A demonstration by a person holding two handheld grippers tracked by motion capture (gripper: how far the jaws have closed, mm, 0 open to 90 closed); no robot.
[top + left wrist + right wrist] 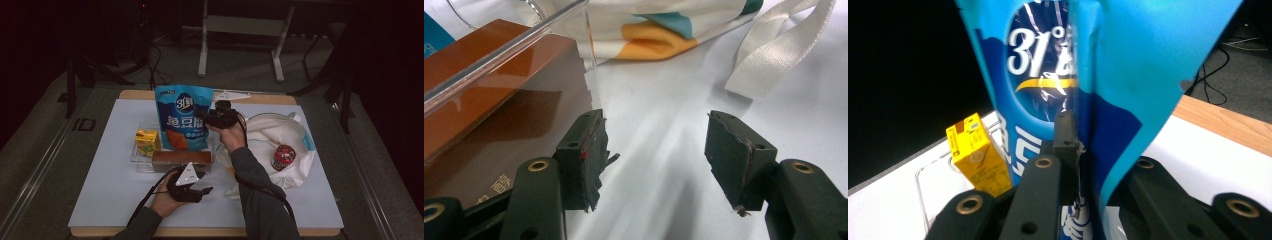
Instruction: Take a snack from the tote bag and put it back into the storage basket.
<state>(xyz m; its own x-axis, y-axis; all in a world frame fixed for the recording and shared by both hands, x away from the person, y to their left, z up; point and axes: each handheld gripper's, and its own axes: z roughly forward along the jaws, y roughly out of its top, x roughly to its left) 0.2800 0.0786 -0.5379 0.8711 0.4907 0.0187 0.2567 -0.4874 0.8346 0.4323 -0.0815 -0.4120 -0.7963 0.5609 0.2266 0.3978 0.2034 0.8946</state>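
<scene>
Jaws of my right gripper [212,119] pinch the blue pouch [183,117] upright over the clear tray [134,157], yellow carton [147,141] beside it, while my left gripper [654,150] gapes empty near the brown box [181,160].

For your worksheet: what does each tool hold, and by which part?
Right tool pinches the blue pouch by its side edge. Left tool is open, holding nothing.

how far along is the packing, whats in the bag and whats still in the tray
Done: a red-lidded jar already lies on the tote bag. In hand: the right gripper pinches the edge of the blue snack pouch, upright over the clear tray. Left: the yellow carton and brown box remain in the tray; the left gripper waits open beside the box.
</scene>
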